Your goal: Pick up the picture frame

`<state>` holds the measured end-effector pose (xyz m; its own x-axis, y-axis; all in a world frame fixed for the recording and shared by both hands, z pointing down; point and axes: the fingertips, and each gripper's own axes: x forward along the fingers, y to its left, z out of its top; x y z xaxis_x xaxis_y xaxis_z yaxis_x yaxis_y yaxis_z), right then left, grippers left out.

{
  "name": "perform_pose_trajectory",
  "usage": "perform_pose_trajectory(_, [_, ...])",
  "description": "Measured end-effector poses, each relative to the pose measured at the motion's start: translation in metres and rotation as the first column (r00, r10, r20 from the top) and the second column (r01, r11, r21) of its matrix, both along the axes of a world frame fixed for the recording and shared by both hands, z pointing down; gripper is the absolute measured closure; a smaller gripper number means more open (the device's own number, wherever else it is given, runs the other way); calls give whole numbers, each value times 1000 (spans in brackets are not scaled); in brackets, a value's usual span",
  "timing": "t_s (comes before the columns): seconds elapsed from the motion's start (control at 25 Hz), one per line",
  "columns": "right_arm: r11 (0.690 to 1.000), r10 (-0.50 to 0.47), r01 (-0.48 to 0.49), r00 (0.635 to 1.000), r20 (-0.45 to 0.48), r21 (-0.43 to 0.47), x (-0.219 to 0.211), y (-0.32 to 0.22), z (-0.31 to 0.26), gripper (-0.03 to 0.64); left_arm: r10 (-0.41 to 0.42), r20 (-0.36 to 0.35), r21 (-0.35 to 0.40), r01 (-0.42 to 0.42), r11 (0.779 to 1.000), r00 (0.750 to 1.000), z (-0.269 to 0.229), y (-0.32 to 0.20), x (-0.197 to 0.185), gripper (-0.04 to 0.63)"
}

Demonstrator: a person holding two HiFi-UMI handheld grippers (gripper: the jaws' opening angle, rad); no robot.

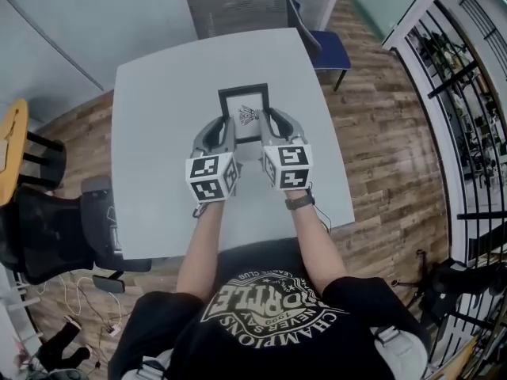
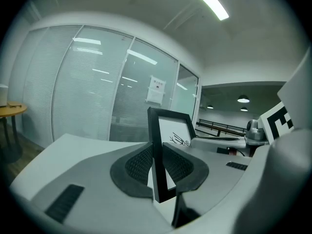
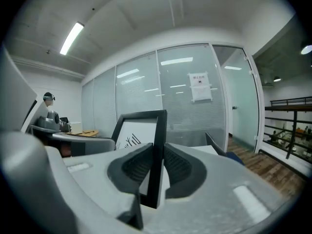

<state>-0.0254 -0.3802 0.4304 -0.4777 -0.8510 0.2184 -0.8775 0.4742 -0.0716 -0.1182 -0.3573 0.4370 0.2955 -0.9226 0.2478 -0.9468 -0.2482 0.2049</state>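
Observation:
A black picture frame (image 1: pixel 243 105) with a white mat and a small dark drawing hangs above the grey table (image 1: pixel 158 109), held between both grippers. My left gripper (image 1: pixel 227 131) is shut on the frame's left edge, and in the left gripper view the black frame (image 2: pixel 157 155) stands upright between the ribbed pads. On the frame's right edge my right gripper (image 1: pixel 266 127) is shut, and the right gripper view has the frame edge (image 3: pixel 157 155) pinched between its pads. The left gripper (image 2: pixel 156 172) and right gripper (image 3: pixel 156 167) both point roughly level toward the glass wall.
A blue chair (image 1: pixel 321 46) stands at the table's far right corner. A black office chair (image 1: pixel 55 232) sits at the near left, beside a yellow round table (image 1: pixel 12 145). A glass partition (image 3: pixel 185 96) with a posted sheet lies ahead. Black railings (image 1: pixel 463 93) run along the right.

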Motion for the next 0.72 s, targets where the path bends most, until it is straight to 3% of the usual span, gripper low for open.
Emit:
perform_pose_trajectory(0.36, [979, -15, 4, 998, 53, 206, -8, 36, -94, 551, -12, 45, 198, 3, 980, 999, -90, 35, -9, 529])
perform_pose_trajectory(0.72, [971, -12, 3, 999, 36, 237, -9, 50, -102, 552, -20, 33, 213, 12, 977, 999, -96, 51, -10, 529])
